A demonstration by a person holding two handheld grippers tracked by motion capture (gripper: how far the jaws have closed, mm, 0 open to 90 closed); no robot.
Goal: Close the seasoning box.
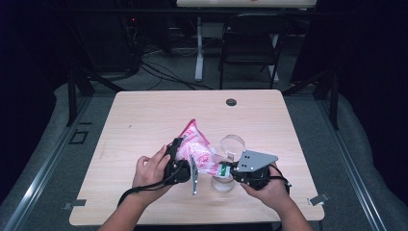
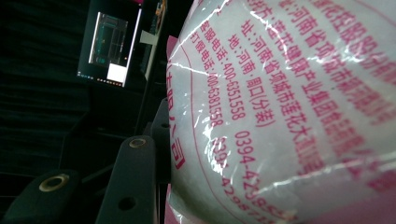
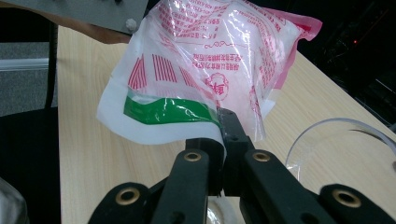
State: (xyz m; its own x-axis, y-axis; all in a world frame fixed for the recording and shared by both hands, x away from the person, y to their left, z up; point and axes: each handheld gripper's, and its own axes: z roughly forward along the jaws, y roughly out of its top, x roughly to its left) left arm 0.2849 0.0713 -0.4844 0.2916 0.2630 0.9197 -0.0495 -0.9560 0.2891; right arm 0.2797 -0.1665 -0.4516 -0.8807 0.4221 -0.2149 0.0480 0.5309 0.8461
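Black jaws of the right gripper [image 3: 223, 135] up close in the right gripper view, pinched together on the white-and-green corner of the plastic bag [image 3: 210, 70], edge clamped flat between them. Same right gripper [image 1: 230, 169] in the high view, low on the table's near right, grey three-cornered plate on top, hand wrapped behind it.

Over to the left gripper [image 1: 179, 153]: jaws part-way apart, gripping the bag [image 1: 195, 147] from the other side. From the left gripper view, bag [image 2: 289, 107] bulging right against the camera, full and taut, one black jaw pressed along its left flank.

Bag held up off the wooden table [image 1: 144, 120] between both grippers, near the middle of the near half. White film, red print, pink sealed edge, green stripe at the clamped corner.

Around it: clear round container [image 1: 233, 143] just beyond the right gripper, a second clear piece [image 1: 222, 182] directly under the clamped corner, rim curving in at the right of the right gripper view [image 3: 336, 140]. Dark round grommet [image 1: 231, 102] at the far edge, well apart. Black folding chair [image 1: 250, 43] behind the table. Lit monitor [image 2: 109, 49] off in the dark.

Long axis of the bag running diagonally in the high view, pink end tipped up and away towards the far left, green corner down towards the right gripper.
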